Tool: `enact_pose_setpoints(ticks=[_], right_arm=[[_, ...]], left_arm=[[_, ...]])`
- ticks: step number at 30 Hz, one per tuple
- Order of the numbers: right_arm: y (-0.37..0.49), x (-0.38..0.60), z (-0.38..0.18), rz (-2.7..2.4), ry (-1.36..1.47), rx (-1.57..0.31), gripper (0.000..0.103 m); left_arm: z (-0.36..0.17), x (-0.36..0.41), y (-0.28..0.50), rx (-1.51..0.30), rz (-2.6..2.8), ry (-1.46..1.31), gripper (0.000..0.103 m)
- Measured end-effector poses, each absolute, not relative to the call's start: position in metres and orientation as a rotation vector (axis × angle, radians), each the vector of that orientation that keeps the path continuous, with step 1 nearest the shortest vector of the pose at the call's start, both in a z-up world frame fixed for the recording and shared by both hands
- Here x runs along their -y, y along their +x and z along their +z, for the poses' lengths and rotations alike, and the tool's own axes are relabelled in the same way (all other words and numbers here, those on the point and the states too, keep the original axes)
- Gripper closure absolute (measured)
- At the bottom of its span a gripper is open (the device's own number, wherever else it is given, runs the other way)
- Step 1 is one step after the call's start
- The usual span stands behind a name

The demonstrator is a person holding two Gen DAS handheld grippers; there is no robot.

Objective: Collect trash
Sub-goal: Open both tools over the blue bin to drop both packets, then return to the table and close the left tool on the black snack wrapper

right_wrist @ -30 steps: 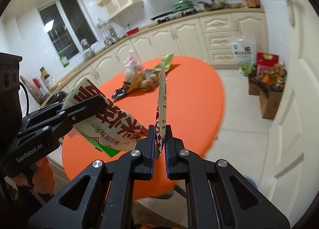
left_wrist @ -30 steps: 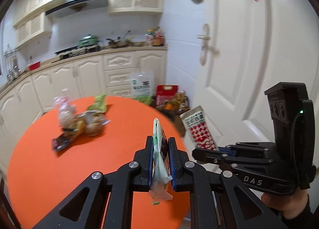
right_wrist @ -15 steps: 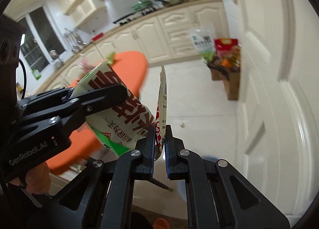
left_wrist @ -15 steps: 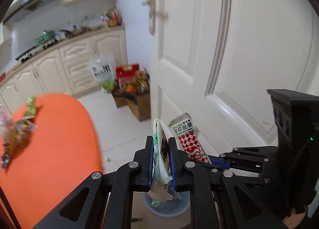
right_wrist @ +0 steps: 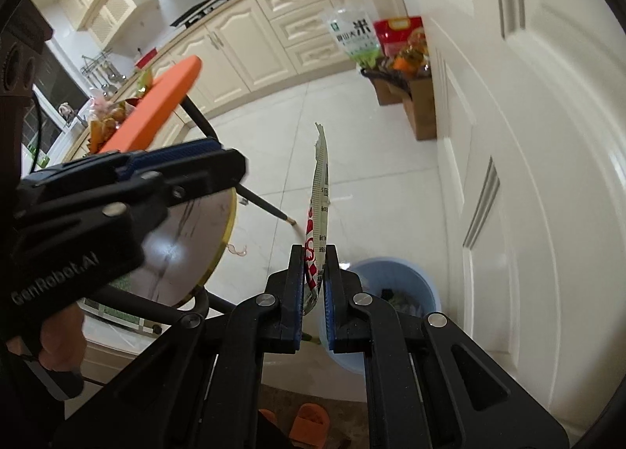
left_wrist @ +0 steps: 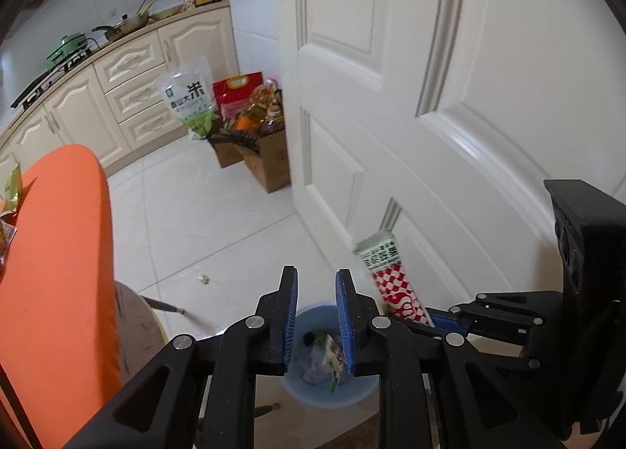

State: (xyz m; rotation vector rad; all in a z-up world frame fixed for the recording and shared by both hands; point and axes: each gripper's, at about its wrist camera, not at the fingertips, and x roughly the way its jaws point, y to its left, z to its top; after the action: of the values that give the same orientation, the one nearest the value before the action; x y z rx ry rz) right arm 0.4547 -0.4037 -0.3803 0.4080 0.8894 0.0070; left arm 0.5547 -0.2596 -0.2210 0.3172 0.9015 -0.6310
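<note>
- Hovering over the blue bin (left_wrist: 330, 390), the left tool (left_wrist: 316, 316) has its jaws apart with nothing between them; a green-and-white wrapper (left_wrist: 330, 357) lies down in the bin among other scraps.
- Pinched flat in the right tool (right_wrist: 313, 284) is a red-and-white checked packet (right_wrist: 319, 214), held by its lower end, its torn top standing free above the jaws.
- That packet looks like thin, empty film: very light, limp, a little slick. I judge it will flutter instead of dropping straight, so releasing low over the bin's mouth would suit it.
- The grip near one end seems sound; thin film can slide from the pads (right_wrist: 330, 304).
- More wrappers (right_wrist: 113, 116) sit on the orange bench (right_wrist: 156, 108), well apart from the bin: crinkly and soft, best taken by a flat edge.
</note>
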Motion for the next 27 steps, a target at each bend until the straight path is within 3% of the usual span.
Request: enact_pose_setpoints(ticks=[4,6,9,13,15,17,24,27], right_arm=[[0.460,0.405,-0.392,0.000,0.419,-0.908,0.092],[0.462,0.404,-0.392,-0.014,0.422,-0.910,0.090],[0.460,0.401,-0.389,-0.030,0.427,-0.906,0.078],[0.453,0.392,-0.369,-0.066,0.392,-0.874,0.037],[0.449,0.384,-0.351,-0.078,0.369,-0.845,0.025],[0.446,0.374,-0.332,-0.084,0.351,-0.814,0.002],[0.444,0.324,-0.257,-0.051,0.277,-0.674,0.000],[0.456,0.297,-0.222,-0.005,0.250,-0.620,0.000]], left_arm=[[-0.219,0.270,0.554,-0.889,-0.593,0.327,0.068],[-0.217,0.274,0.552,-0.876,-0.579,0.331,0.068],[-0.213,0.278,0.549,-0.875,-0.573,0.324,0.068],[-0.199,0.265,0.533,-0.855,-0.570,0.287,0.067],[-0.186,0.248,0.522,-0.832,-0.580,0.263,0.067],[-0.168,0.235,0.510,-0.790,-0.588,0.231,0.060],[-0.120,0.160,0.481,-0.656,-0.534,0.143,0.055],[-0.097,0.105,0.470,-0.580,-0.478,0.067,0.045]])
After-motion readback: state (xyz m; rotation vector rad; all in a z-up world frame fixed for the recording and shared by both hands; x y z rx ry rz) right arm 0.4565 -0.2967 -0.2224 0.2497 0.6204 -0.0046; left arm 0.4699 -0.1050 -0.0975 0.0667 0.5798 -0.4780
